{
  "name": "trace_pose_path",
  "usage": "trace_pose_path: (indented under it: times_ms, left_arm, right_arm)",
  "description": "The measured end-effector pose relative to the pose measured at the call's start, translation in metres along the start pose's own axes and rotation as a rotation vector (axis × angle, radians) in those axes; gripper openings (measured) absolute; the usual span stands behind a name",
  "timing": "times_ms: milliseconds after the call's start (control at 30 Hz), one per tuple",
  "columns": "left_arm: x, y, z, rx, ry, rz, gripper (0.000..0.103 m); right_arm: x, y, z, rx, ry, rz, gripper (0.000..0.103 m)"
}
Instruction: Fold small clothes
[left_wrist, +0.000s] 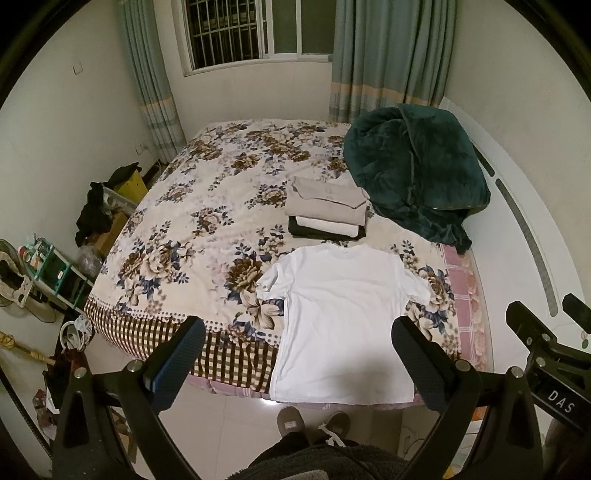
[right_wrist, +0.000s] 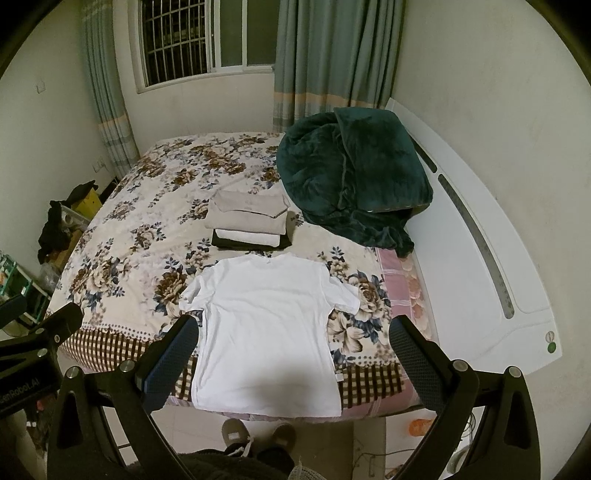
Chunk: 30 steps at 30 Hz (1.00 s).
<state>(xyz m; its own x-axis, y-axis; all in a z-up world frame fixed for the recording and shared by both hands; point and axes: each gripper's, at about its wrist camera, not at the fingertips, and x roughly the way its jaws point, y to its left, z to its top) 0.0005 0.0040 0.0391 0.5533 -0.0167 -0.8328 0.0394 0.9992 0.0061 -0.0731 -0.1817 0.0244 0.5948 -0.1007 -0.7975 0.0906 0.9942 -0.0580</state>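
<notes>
The tee (left_wrist: 341, 317) lies flat and back-up at the bed's (left_wrist: 177, 206) near edge, sleeves spread, likely so both sides are reachable for folding; a folded stack (left_wrist: 327, 206) sits just behind it. Left gripper (left_wrist: 299, 354) and right gripper (right_wrist: 293, 354) hover above, jaws wide, holding nothing

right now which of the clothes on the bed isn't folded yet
The white t-shirt, spread flat with both sleeves out at the bed's near edge. The beige, white and dark pieces in the folded stack behind it are done.
</notes>
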Motion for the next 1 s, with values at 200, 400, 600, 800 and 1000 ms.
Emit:
trace_pose_path:
  times_ms: [200,400,600,800,1000]
  left_arm:
    - [-0.001,0.002,0.0,0.003,-0.004,0.0,0.103]
    - [-0.001,0.0,0.002,0.004,-0.01,-0.005,0.103]
    - [0.001,-0.001,0.0,0.005,-0.011,-0.008,0.103]
    - [0.015,-0.001,0.003,0.016,-0.046,0.015,0.103]
    - [0.093,0.008,0.021,0.038,-0.041,-0.055,0.103]
  right_arm:
    - [-0.002,0.001,-0.001,0.0,-0.004,0.001,0.103]
    - [-0.002,0.0,-0.002,0.001,-0.005,0.0,0.103]
    - [-0.001,0.002,0.002,0.002,-0.002,-0.005,0.103]
    - [0.015,0.005,0.009,0.035,0.01,-0.012,0.103]
    - [0.09,-0.016,0.009,0.137,0.058,-0.051,0.103]
